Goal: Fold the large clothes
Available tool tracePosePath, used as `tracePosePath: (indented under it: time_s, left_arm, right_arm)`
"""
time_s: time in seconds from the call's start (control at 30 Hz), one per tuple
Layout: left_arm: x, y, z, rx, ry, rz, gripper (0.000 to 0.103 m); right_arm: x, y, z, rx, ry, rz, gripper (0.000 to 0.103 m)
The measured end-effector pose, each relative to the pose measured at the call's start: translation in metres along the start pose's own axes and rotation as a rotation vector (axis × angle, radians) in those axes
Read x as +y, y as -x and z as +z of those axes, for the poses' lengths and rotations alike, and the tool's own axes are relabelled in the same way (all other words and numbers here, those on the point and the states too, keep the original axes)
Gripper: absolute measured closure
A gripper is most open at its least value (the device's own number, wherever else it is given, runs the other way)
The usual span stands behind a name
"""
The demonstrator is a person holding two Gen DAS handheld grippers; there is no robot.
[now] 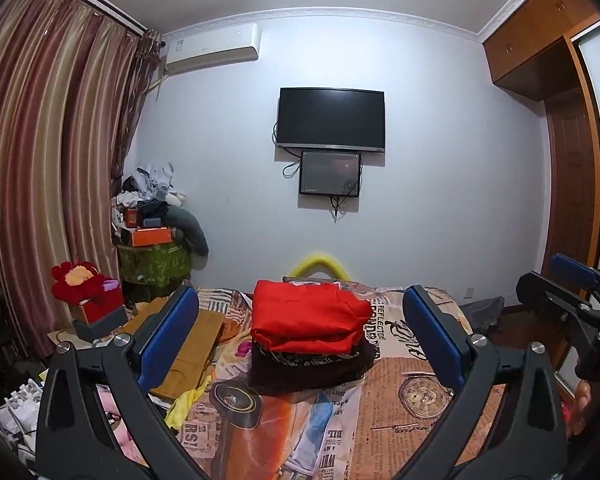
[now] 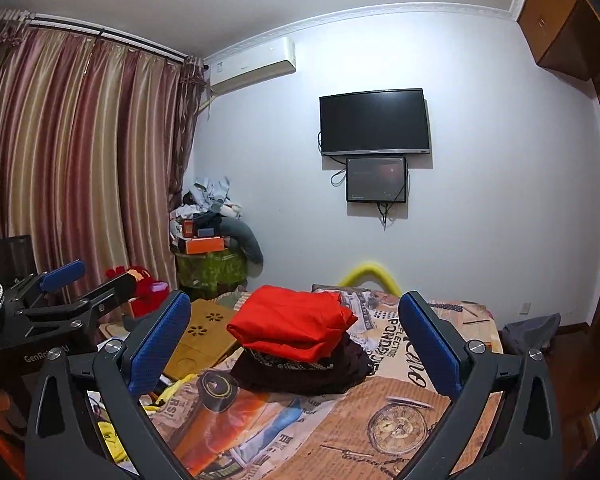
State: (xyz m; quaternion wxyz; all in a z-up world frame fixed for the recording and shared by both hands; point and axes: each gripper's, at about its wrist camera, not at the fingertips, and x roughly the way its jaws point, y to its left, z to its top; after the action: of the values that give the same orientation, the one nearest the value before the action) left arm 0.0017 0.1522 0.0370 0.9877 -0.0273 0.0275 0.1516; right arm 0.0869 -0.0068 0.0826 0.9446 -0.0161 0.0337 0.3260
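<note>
- My left claw (image 1: 300,330) is spread wide with nothing between its blue pads (image 1: 168,336); it hangs above the bed (image 1: 420,400), clear of the covers.
- My right claw (image 2: 294,340) is just as wide apart and empty, also held over the bed.
- Each claw shows in the other's view: the right one sits at 3 o'clock in the left wrist view, and the left one at 9 o'clock in the right wrist view.
- The folded red garment (image 1: 308,316) lies dead ahead at 12 o'clock, on top of a folded dark brown garment (image 1: 312,368); the two make one stack on the printed bedspread, touching neither claw.
- A yellow cloth (image 1: 184,404) lies crumpled at the bed's edge at about 8 o'clock from the stack.
- A wooden lap tray (image 2: 204,336) rests at 9 o'clock, just beside the stack.
- On the far wall, at 12 o'clock, a dark television (image 1: 331,118) hangs with a smaller screen (image 1: 330,174) right below it.
- Striped curtains (image 1: 48,160) fill 9 to 10 o'clock, with an air conditioner (image 1: 212,50) at 11.
</note>
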Motion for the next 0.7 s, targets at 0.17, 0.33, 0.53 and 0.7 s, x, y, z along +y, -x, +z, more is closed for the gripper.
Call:
tracePosePath:
  time_s: [0.17, 0.33, 0.53, 0.7]
  left_arm:
    - [-0.0025, -0.0002, -0.0009, 0.000, -0.006, -0.001, 0.001]
    - [-0.0025, -0.0004, -0.0007, 0.000, -0.001, -0.009, 0.001]
    - [-0.0047, -0.0020, -0.0003, 0.003, 0.000, -0.017, 0.001]
    - [-0.0060, -0.0026, 0.0003, 0.009, 0.004, -0.030, 0.001]
  right_arm:
    - [-0.0016, 0.0019, 0.0008, -0.004, -0.003, -0.006, 0.000]
    - [-0.0032, 0.0021, 0.0005, -0.001, -0.009, -0.008, 0.000]
    - [-0.0039, 0.0017, 0.0002, -0.001, -0.012, -0.011, 0.000]
    - [-0.0046, 0.0017, -0.0012, -0.007, -0.017, -0.016, 0.000]
